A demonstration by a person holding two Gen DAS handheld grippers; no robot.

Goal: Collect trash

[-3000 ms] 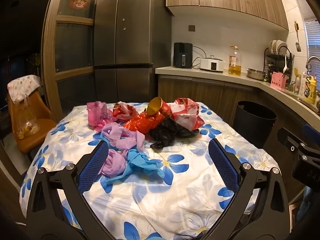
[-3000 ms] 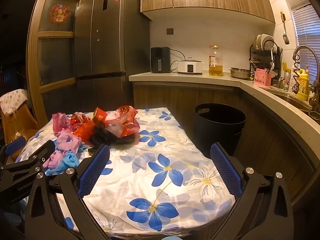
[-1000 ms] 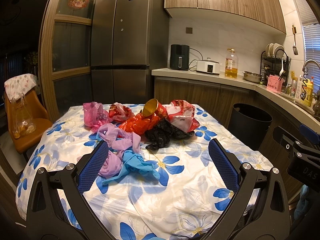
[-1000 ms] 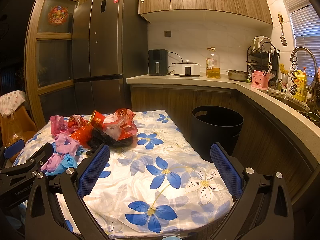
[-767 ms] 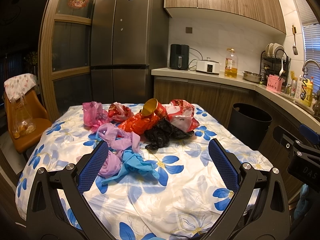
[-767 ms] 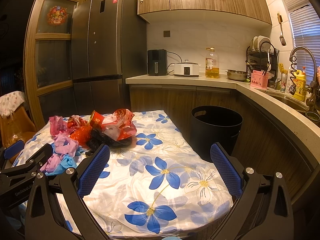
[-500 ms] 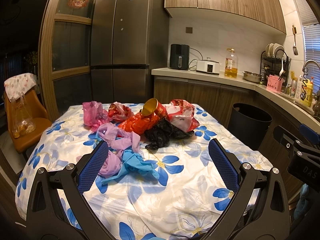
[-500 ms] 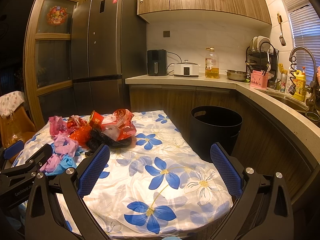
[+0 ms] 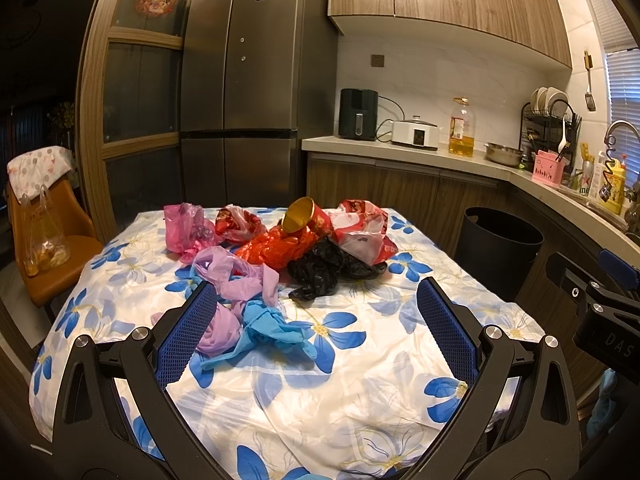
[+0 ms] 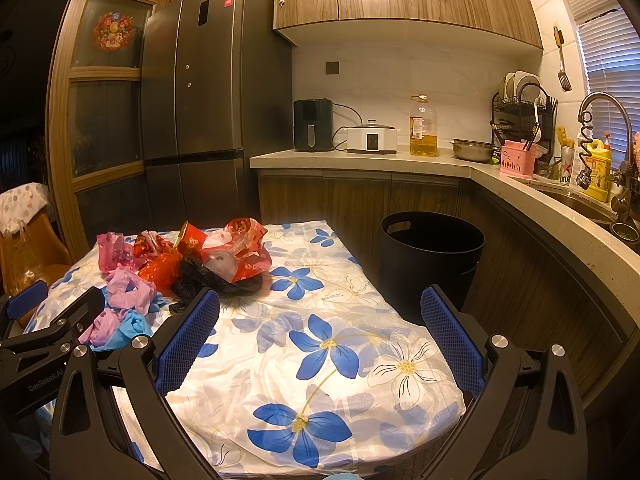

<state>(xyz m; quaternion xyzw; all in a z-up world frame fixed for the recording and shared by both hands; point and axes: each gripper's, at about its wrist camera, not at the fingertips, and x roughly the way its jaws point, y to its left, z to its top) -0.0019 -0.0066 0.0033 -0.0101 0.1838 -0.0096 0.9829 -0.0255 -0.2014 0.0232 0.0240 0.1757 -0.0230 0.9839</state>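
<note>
Left gripper (image 9: 316,330): wide open, empty, above the near part of the table (image 9: 360,392). Right gripper (image 10: 320,334): likewise spread wide, holding nothing. Crumpled trash bags (image 9: 280,252) heaped toward the table's far side, blue bag (image 9: 276,332) nearest. Black bin (image 10: 432,256) on the floor beside the table.

Beyond our left jaws, the black bag (image 9: 324,268) hides under the red wrappers (image 9: 280,246); the counter's (image 9: 304,400) near edge is cut off.
</note>
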